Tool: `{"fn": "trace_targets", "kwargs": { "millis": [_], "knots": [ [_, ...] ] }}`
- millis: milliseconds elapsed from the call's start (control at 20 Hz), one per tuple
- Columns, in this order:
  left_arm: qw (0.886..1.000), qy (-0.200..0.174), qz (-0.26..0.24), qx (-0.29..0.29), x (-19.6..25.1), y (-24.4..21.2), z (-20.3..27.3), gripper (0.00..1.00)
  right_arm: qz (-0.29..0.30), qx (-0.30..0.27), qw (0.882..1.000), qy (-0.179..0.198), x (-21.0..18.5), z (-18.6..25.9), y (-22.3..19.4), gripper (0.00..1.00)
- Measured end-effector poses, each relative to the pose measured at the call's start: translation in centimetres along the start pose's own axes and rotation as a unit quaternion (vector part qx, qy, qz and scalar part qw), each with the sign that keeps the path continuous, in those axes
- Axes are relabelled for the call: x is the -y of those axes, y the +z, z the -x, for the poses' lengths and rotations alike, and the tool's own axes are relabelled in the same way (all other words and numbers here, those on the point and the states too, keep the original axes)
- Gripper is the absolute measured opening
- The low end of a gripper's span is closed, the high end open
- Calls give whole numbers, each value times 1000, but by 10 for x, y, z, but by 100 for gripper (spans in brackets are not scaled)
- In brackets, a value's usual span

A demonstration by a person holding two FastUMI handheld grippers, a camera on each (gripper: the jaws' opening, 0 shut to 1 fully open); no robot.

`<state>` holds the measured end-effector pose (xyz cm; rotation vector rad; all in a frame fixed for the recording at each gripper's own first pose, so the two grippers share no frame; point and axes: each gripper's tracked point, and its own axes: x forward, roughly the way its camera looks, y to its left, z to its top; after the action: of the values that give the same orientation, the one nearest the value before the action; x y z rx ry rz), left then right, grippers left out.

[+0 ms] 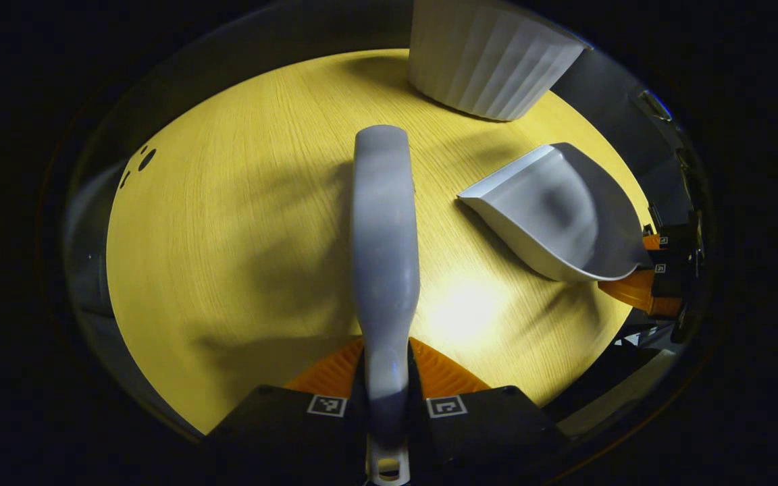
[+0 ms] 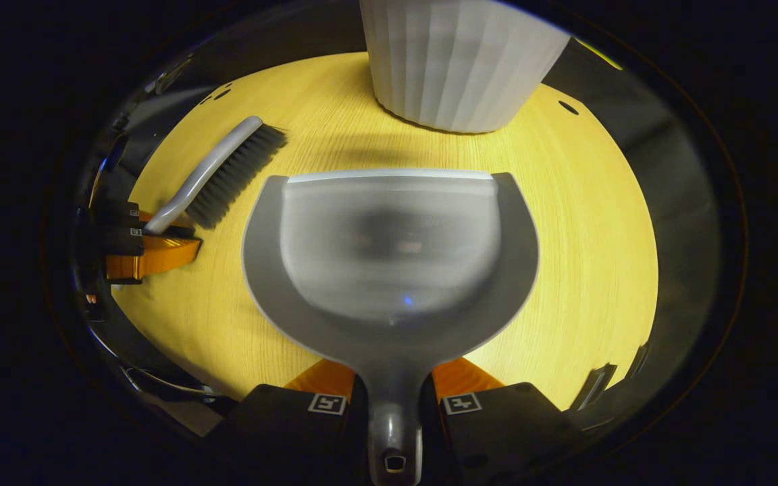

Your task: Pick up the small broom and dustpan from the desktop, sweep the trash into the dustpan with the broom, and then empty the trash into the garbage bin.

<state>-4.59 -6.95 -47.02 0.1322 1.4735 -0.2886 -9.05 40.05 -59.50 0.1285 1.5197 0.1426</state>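
Broom (image 1: 385,250) sits clamped by its handle in the left gripper (image 1: 386,388); dustpan (image 2: 389,263), likewise closed on at its handle by the right gripper (image 2: 393,398), hovers over the counter (image 2: 585,223) near the bin (image 2: 460,61); both look light, stiff, smooth plastic, likely to twist if held loosely.

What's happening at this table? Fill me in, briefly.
A person holds a gripper in each hand. The left gripper is shut on the handle of the small grey broom; the right gripper is shut on the handle of the grey plastic dustpan. Both hover over the yellow wooden desktop, near the white ribbed garbage bin. The dustpan looks empty.
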Motion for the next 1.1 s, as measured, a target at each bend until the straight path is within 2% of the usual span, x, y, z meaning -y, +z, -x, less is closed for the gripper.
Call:
{"fn": "trace_targets", "kwargs": {
  "millis": [50,150,250,300,350,400,450,500,550,600,650,700,900,1100],
  "knots": [
    [1000,2,-1,-4,0,-1,1,29,-1,3,1000,3,-1,2,0,32],
    [1000,1,1,-8,1,0,2,30,-11,6,1000,12,-5,5,3,48],
    [1000,-4,4,-12,7,-3,6,27,-17,8,1000,16,-5,5,8,49],
    [1000,-2,4,-10,7,-3,6,34,-18,9,1000,15,-4,6,9,49],
    [1000,-1,5,-7,8,-5,8,32,-19,12,1000,13,-4,8,11,54],
    [1000,0,4,-5,9,-5,10,42,-20,13,1000,13,-4,9,13,49],
    [1000,3,2,2,9,-2,12,51,-21,16,1000,14,-4,12,12,65],
    [1000,3,-2,7,11,-2,15,69,-21,17,1000,14,-2,14,12,63],
    [1000,4,-5,11,11,-1,20,74,-21,19,999,14,-1,14,8,81],
    [1000,9,-7,18,12,1,25,78,-24,23,999,12,2,17,9,88],
    [999,15,-9,27,12,3,29,81,-26,29,999,11,3,22,9,100],
    [999,19,-12,35,11,6,35,85,-27,34,999,10,3,26,10,97],
    [996,31,-5,87,13,20,68,87,-28,75,997,5,10,57,22,98],
    [984,41,12,172,13,46,122,86,-39,159,987,-1,16,109,60,97]
  ]
}}
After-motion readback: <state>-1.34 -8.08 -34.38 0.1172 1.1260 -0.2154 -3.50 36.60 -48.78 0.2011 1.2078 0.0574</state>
